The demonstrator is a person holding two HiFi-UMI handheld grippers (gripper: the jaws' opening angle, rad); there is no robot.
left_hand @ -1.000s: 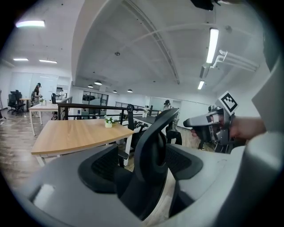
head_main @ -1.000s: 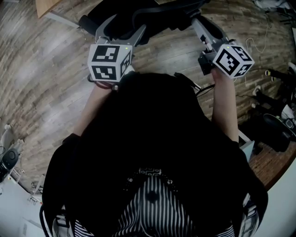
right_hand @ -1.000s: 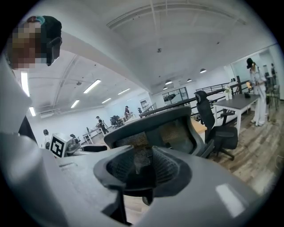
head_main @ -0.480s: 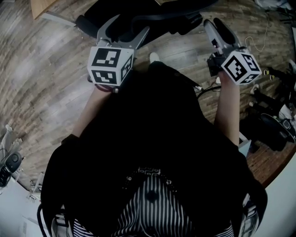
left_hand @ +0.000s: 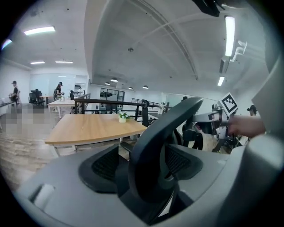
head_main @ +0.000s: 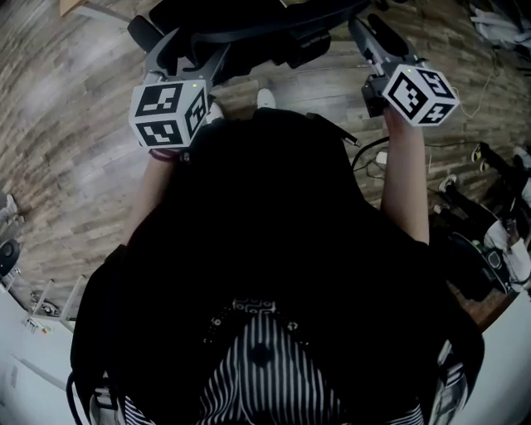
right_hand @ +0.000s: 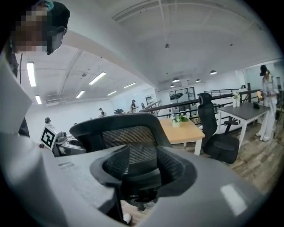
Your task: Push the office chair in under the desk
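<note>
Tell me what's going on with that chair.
A person holds a gripper in each hand behind a black office chair. The left gripper straddles the backrest's edge; whether its pads press on it is unclear. The right gripper has just been opening its jaws, nothing between them, and points at the backrest. The wooden desk stands beyond the chair.

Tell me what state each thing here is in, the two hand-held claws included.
desk: standing, a potted plant on top.
office chair: upright, not yet under the desk.
left gripper: open, the chair's back edge between its jaws.
right gripper: open, its jaws have just been opening, nothing between them.
</note>
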